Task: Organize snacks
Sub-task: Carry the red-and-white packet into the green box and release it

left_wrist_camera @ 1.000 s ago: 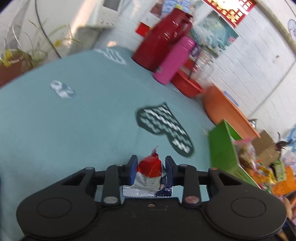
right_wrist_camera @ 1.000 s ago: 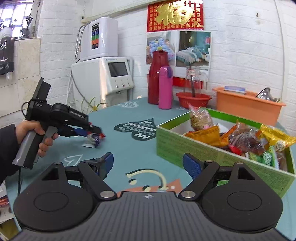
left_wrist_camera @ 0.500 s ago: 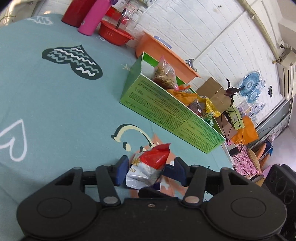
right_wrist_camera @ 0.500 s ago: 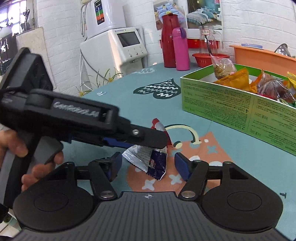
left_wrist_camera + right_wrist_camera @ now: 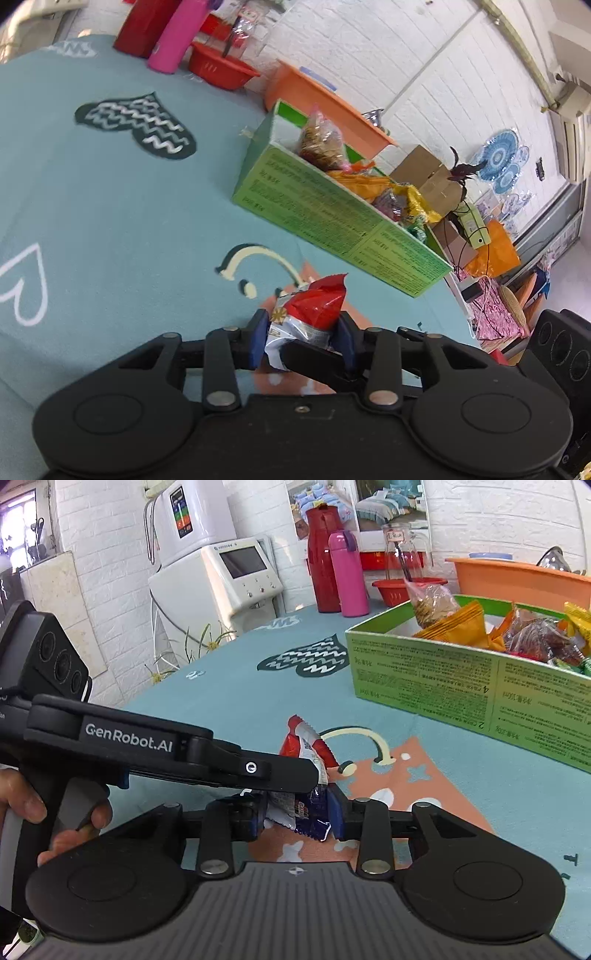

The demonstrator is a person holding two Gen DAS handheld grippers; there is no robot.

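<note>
A red, silver and blue snack packet (image 5: 314,314) hangs over the teal tablecloth, in front of the green snack box (image 5: 332,218). My left gripper (image 5: 302,339) has it between its blue pads; the jaws are closing and the pads touch its sides. In the right wrist view the same packet (image 5: 306,812) sits between the pads of my right gripper (image 5: 297,818), whose jaws are also closing and touch it. The left gripper (image 5: 295,779) reaches in from the left across the packet's top. The green box (image 5: 461,686) holds several bagged snacks.
At the table's far end stand a red thermos (image 5: 323,557), a pink bottle (image 5: 349,576), a red basket (image 5: 399,590) and an orange tub (image 5: 517,579). A white appliance (image 5: 240,576) stands beyond the table. A hand (image 5: 26,805) holds the left gripper's handle.
The left gripper carried the packet across to the right gripper, loosened, then narrowed on it again. The right jaws went from wide open to closed around the packet.
</note>
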